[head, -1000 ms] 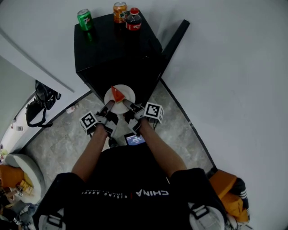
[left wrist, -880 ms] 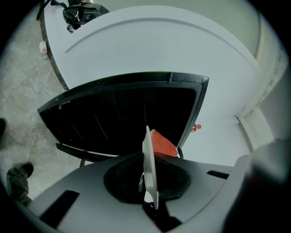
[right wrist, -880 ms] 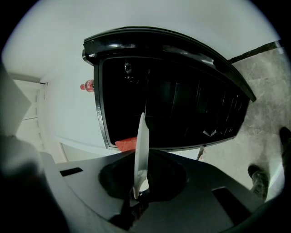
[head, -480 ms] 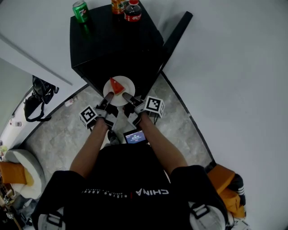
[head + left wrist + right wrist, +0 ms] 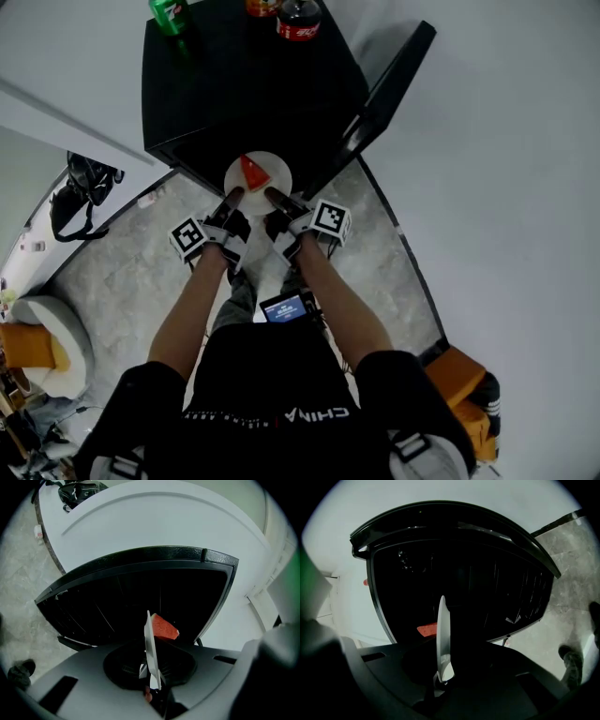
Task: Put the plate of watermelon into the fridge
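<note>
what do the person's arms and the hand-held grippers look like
The left hand-held gripper and right hand-held gripper are dark-bodied, with slim tapered jaws and a white cube printed with black square markers. The arms wear short black sleeves.

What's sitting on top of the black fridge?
A green drink can, an orange can and a dark red-labelled bottle stand on the black fridge; the picture's edge cuts them off.

White letters reading "CHINA", seen upside down, run across the person's black shirt point(image 5: 281, 375)
</note>
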Available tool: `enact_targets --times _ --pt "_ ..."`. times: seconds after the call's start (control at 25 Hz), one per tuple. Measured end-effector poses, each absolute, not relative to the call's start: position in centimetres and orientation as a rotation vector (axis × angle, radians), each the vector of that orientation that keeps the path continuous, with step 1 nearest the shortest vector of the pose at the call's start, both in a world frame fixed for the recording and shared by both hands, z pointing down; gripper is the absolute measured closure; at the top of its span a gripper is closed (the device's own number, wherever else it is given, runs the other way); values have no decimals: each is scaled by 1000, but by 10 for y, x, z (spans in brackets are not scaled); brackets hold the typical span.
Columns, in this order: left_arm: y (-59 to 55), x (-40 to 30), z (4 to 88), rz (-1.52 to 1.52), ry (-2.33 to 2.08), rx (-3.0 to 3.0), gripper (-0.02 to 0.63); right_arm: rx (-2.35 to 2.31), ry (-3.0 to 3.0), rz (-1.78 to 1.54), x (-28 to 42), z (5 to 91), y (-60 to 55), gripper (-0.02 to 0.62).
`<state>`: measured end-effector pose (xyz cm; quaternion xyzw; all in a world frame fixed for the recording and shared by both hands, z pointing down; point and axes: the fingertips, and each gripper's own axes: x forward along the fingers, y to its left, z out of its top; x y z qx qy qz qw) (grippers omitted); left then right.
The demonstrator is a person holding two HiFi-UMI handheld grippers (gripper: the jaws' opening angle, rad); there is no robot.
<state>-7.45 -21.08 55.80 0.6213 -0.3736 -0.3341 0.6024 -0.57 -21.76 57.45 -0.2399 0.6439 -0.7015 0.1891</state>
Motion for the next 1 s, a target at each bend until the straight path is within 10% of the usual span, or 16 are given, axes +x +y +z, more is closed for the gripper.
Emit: enact_targets --times 1.0 --pt "-296 -84 693 -839 -1158 1276 575 -826 1904 -1937 -16 699 -325 572"
